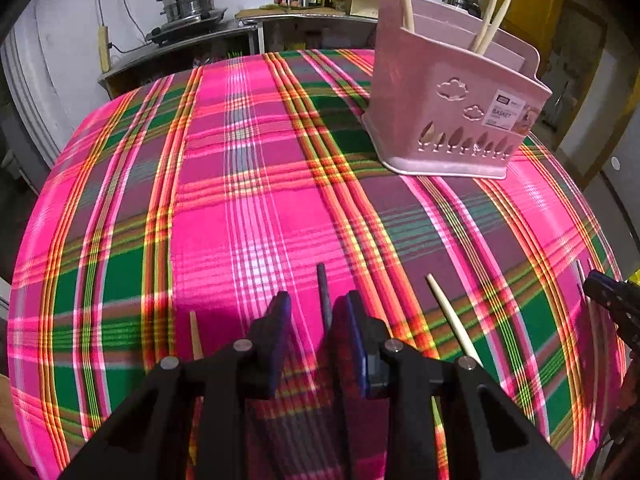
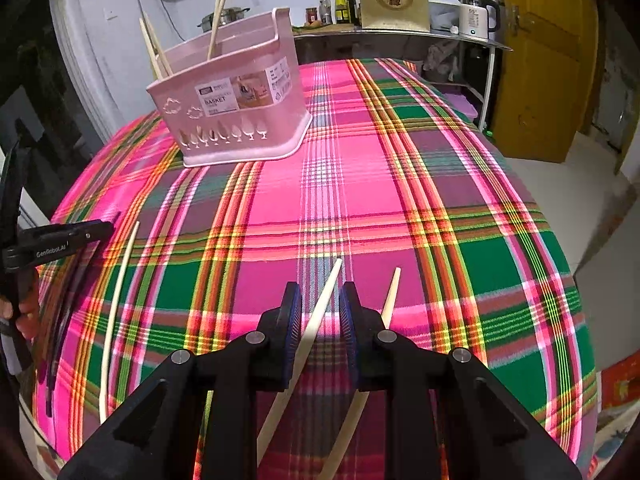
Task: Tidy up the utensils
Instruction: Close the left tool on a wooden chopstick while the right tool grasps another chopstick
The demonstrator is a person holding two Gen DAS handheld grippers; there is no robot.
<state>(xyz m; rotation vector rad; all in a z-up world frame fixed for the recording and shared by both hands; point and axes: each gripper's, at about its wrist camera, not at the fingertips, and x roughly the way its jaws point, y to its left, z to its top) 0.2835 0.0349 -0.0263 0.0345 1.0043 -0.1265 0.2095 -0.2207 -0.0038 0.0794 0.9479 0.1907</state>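
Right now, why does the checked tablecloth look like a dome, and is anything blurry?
Left wrist view: fisheye lens bulges the tablecloth; stripes smear near the edges; pink basket fairly sharp. Right wrist view: same bulge, the door bows, corners go black.

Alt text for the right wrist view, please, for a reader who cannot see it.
The right gripper hovers with open jaws around a pale chopstick lying on a pink plaid tablecloth; a second chopstick lies beside it. A pink utensil basket holding upright chopsticks stands at the far left, and the left gripper enters at the left edge.
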